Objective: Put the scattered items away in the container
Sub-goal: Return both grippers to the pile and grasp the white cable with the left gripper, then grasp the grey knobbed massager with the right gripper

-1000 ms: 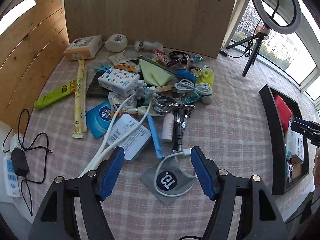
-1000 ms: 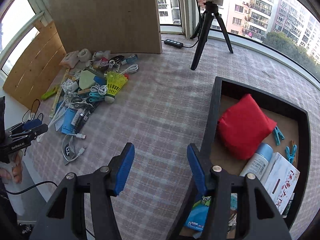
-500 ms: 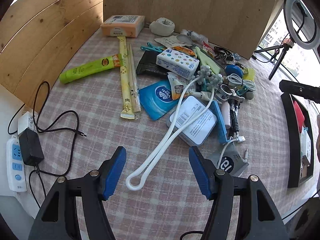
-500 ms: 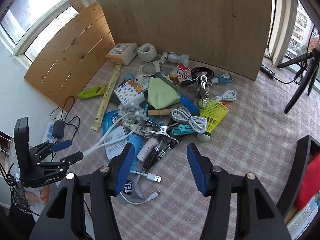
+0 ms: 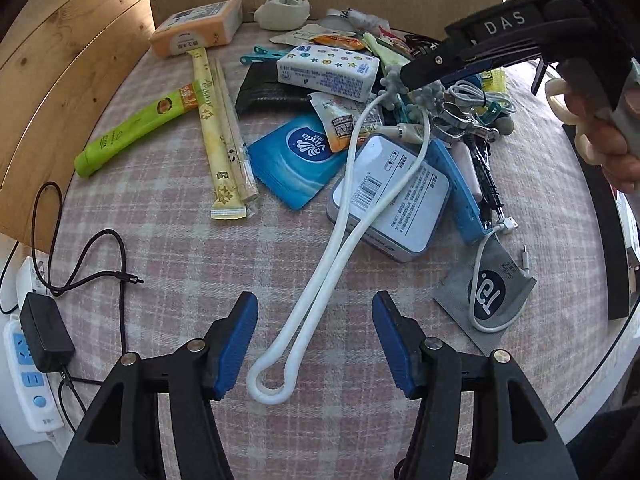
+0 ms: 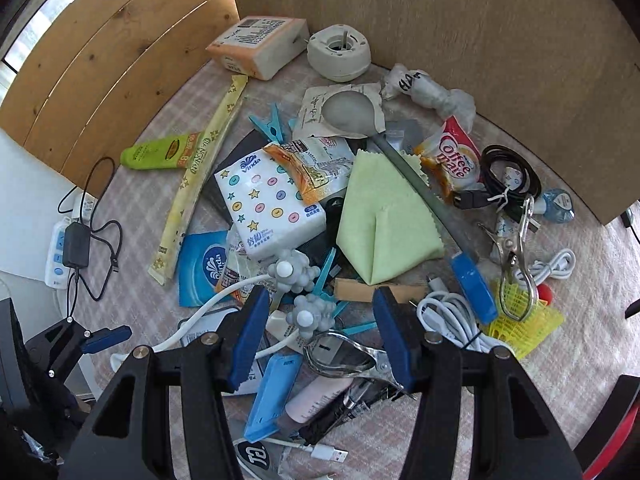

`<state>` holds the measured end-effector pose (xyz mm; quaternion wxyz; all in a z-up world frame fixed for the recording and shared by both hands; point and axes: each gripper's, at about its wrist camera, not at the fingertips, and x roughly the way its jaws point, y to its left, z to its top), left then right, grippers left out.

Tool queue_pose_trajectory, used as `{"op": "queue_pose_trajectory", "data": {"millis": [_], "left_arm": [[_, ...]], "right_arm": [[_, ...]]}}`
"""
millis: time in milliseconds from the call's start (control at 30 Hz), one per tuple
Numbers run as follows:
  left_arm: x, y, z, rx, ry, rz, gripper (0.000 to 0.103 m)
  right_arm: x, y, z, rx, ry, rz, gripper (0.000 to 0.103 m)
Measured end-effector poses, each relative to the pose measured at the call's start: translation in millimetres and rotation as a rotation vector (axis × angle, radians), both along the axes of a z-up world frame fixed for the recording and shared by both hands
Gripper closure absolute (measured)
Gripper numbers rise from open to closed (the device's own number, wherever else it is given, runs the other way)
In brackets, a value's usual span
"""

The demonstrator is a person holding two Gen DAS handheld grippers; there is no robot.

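Observation:
A heap of small items lies on the checked cloth. A white looped cord (image 5: 320, 280) trails out of it, and its loop end rests on the cloth between the fingers of my left gripper (image 5: 316, 344). Those jaws are closing, and the pads stand clear of the cord. My right gripper (image 6: 320, 336) hangs open over the middle of the heap, above the cord's knobbed ends (image 6: 296, 272) and a metal clamp (image 6: 344, 356). It holds nothing. The star-printed tissue pack (image 6: 272, 208) and green cloth (image 6: 384, 224) lie beyond it. A black tray (image 5: 612, 240) stands at the right edge.
A power strip with a black adapter (image 5: 44, 328) and a loose black cable (image 5: 112, 264) lie at the left edge. Wooden boards (image 5: 60, 60) wall off the left and back. A hand (image 5: 604, 144) carries the right gripper over the heap's far side.
My left gripper has come down and in over the cord's loop end, and its jaws have narrowed. My right gripper has swung from beside the tray to over the heap.

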<state>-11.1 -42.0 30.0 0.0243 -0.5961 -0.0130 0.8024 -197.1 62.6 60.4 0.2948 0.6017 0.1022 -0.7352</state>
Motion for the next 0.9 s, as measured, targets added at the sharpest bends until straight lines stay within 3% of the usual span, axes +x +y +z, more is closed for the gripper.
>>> {"op": "queue_pose_trajectory", "data": {"millis": [133,233,467,667,900], "left_arm": [[-5,-2,-3,0.008,-0.013,0.000,0.066],[-8,-6,-5,0.007,-0.018,0.010,0.076],[-12,-10,-8,0.028,-0.030,0.013,0.078],[-8,0,4,0.030,-0.007,0.003,0.081],[6,13,41,0.043,0.063,0.006,0.082]], "right_arm": [[-5,-9,-4,0.000,-0.003,0.009,0.051],[-9,-16,-9,0.009,-0.017,0.010,0.064],[-5,-20,-16,0.015,-0.027,0.008,0.078],[-2,-14,-1,-0.003,-0.004,-0.005,0.079],[5,-1,41,-0.049,0.041,-0.017,0.079]]}}
